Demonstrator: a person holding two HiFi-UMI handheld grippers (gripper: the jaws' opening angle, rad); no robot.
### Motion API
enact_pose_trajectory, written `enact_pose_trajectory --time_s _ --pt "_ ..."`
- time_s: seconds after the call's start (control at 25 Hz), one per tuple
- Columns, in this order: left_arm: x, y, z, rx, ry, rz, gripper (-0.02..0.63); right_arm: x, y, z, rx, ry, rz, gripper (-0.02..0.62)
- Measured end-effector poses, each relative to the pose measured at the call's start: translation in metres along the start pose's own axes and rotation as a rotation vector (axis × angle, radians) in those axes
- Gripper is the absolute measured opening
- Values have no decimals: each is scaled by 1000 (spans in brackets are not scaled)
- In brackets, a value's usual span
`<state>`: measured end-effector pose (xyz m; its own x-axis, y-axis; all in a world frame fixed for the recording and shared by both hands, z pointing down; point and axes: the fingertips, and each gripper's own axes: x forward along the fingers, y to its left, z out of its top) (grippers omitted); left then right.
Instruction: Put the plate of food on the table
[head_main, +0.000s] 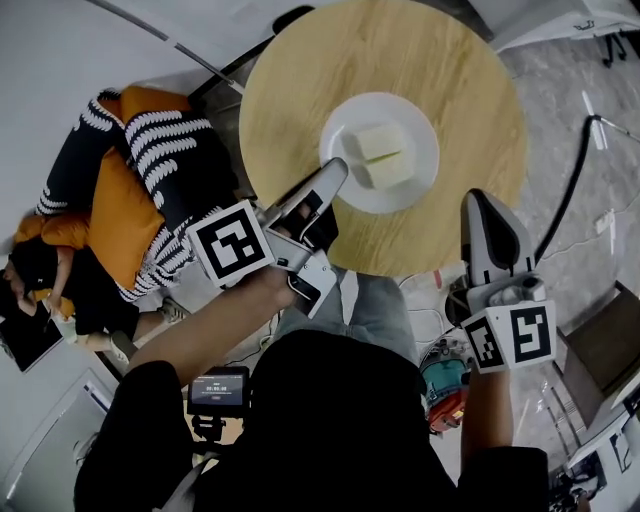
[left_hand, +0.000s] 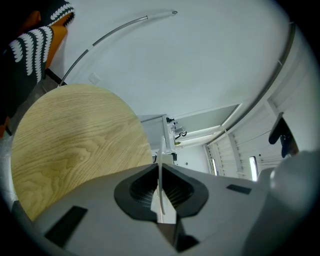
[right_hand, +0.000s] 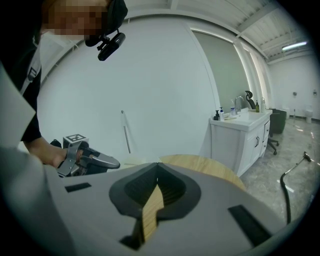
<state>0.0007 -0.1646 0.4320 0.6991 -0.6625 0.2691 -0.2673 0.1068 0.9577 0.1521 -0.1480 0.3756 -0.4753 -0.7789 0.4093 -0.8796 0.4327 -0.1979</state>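
Observation:
A white plate (head_main: 422, 175) carrying pale blocks of food (head_main: 380, 155) is over the middle of the round wooden table (head_main: 300, 90); I cannot tell whether it rests on the wood. My left gripper (head_main: 335, 178) is shut on the plate's near-left rim, and that rim (left_hand: 160, 187) runs as a thin white edge between the pads in the left gripper view. My right gripper (head_main: 480, 202) hangs at the table's near-right edge, apart from the plate, jaws together with nothing in them. In the right gripper view the table (right_hand: 210, 167) lies just ahead, and the left gripper (right_hand: 112, 162) is at left.
A person in orange and striped clothing (head_main: 130, 190) is on the floor left of the table. A black cable (head_main: 575, 180) runs over the floor at right. A white sink cabinet (right_hand: 240, 135) stands beyond the table. A small screen device (head_main: 220, 390) is near my body.

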Motion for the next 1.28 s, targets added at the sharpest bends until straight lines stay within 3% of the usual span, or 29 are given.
enact_pose_trajectory --time_s 0.28,0.48,1.28 --pt "-4 -27 4 3 22 58 17 -9 1 28 49 24 6 6" --pt "-3 -8 0 -14 30 74 17 -2 3 7 60 44 -1 6" --pt "-7 17 -8 -49 66 154 17 -7 26 13 135 64 34 6"
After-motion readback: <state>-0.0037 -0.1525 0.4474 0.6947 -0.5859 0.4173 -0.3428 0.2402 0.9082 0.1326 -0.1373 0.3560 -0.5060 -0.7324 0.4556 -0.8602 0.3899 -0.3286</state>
